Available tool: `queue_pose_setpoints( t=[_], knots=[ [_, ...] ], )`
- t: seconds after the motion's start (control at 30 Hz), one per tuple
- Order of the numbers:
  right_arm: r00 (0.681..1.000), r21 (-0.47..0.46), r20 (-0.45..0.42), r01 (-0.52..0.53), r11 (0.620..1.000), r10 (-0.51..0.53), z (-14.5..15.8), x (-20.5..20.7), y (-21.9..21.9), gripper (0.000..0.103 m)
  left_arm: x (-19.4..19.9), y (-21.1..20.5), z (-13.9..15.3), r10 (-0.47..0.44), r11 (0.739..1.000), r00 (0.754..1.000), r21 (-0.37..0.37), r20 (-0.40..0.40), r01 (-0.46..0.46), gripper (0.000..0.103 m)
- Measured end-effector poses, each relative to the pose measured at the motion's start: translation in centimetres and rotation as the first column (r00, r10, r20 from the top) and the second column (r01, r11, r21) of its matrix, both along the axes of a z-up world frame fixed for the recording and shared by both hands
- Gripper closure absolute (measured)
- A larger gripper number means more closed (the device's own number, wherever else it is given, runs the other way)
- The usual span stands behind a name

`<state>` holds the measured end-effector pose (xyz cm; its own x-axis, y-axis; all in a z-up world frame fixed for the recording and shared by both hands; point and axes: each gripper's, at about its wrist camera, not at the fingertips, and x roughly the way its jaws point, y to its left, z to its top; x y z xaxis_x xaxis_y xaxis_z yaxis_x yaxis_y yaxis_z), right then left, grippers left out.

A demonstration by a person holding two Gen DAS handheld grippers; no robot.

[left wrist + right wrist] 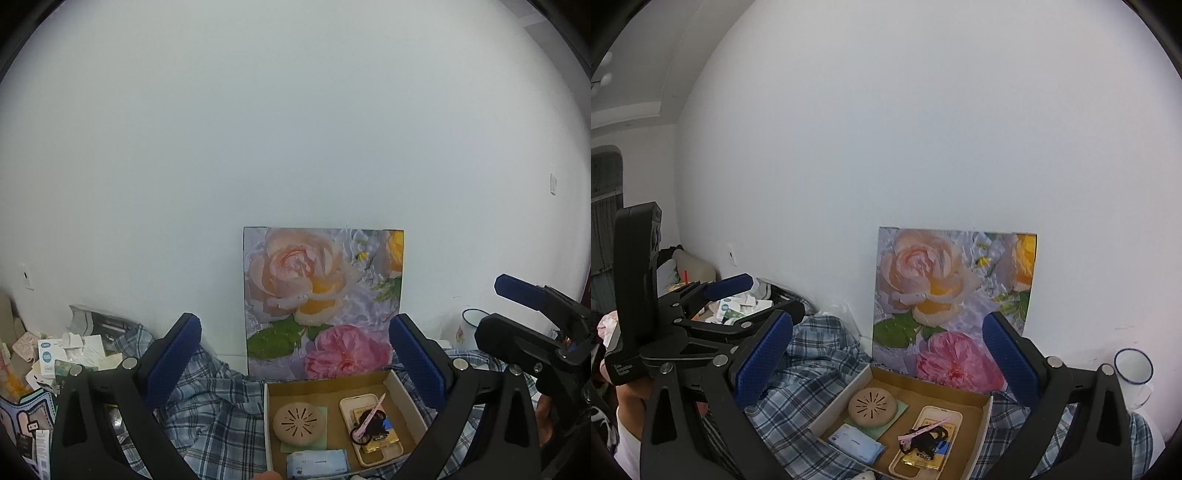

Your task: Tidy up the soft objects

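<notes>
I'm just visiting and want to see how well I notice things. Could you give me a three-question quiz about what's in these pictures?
1. True or false: both grippers, left and right, have their fingers spread apart with nothing between them.
2. Which item lies on the phone case in the cardboard box? A) black hair ties and a pink clip B) a spoon C) a key
3. What stands against the wall behind the box?

Key
1. True.
2. A: the hair ties with the pink clip.
3. A flower picture.
</notes>
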<state>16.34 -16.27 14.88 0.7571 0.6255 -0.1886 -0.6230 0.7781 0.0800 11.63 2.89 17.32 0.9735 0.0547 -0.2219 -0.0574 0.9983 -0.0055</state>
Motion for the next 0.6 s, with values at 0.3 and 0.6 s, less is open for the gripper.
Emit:
queue_pose_setpoints(
  t=[0.3,0.6],
  knots=[
    [0.999,0.01,0.035,-0.011,1.0,0.011,1.3,-1.9,-0.1,0.0,-1.1,-0.3,1.0,-0.023,1.0,1.0,0.009,0.006,0.023,0.0],
    [0.995,0.028,0.098,0.01,1.0,-0.013,2.9,-3.9,-0.7,0.0,-2.7,-1.0,2.3,-0.069,0.997,0.997,0.017,0.018,0.069,0.0]
  ],
)
